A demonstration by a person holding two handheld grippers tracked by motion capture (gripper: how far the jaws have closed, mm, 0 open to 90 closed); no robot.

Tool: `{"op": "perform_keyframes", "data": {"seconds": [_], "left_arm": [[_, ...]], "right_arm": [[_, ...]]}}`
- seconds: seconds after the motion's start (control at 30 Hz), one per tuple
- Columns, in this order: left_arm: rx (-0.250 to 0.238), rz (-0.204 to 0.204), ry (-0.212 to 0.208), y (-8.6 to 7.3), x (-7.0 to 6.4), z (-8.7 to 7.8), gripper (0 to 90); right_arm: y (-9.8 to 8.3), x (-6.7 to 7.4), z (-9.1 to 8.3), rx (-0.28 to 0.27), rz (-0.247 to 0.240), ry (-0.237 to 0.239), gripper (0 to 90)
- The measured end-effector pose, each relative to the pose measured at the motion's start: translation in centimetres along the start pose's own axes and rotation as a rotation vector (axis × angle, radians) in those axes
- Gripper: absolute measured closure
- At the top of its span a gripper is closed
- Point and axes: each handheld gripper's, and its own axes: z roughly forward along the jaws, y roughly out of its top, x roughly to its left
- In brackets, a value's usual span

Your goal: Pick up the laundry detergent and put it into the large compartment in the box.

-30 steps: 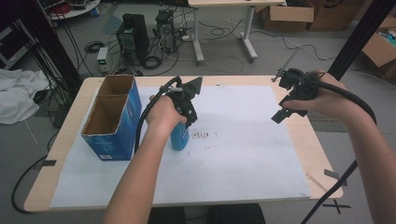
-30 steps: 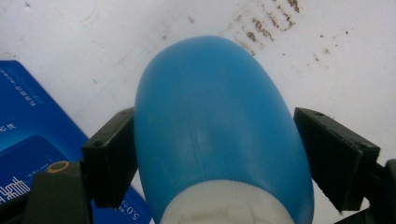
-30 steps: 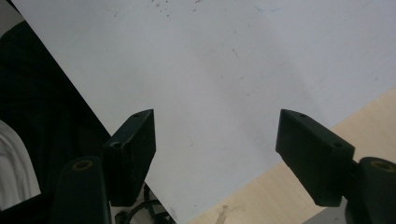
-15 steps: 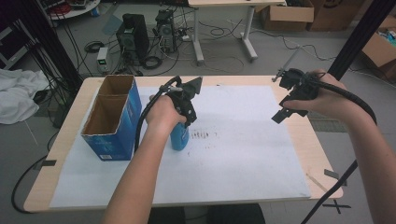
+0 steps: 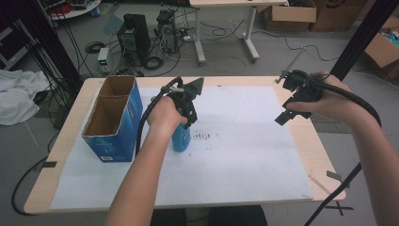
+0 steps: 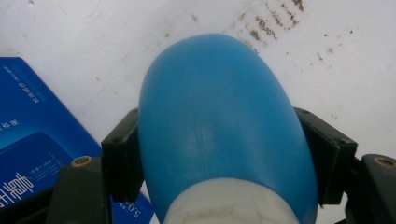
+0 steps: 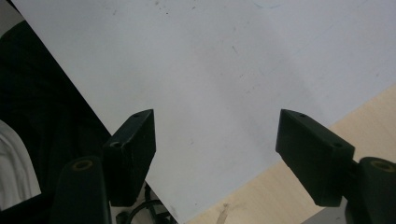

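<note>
Centrally, towards the bench's left half, a blue bottle is clamped between the fingers of the left gripper, standing on the white sheet just beside the blue carton. Farther right, the right gripper is held above the right edge, fingers spread wide and empty.

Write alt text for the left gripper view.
The left tongs grip a blue bottle with a white neck, one black jaw pressed to each side. Below lies a white sheet with brown specks, and a blue box sits at the left edge.
</note>
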Motion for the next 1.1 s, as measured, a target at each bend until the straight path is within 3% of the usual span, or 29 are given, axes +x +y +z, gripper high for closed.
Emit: {"op": "perform_keyframes", "data": {"seconds": [0.17,0.33,0.5,0.83,1.1], "left_arm": [[-0.001,-0.008,-0.008,0.0,0.1,0.0,30.8],[-0.009,-0.050,-0.046,-0.1,0.6,-0.2,33.4],[-0.004,-0.060,-0.048,0.0,0.6,-0.2,33.9],[0.005,-0.027,-0.049,0.1,0.8,-0.3,35.3],[0.007,0.002,-0.054,0.0,0.9,-1.8,35.8]], "right_arm": [[0.0,0.0,0.0,0.002,0.002,0.000,28.7],[-0.1,0.0,0.2,0.002,0.000,0.003,28.7],[-0.2,-0.1,0.2,0.000,0.001,0.002,28.7],[-0.2,-0.1,0.1,0.001,0.001,0.001,28.7],[-0.1,-0.2,0.0,0.001,0.002,-0.001,28.8]]}}
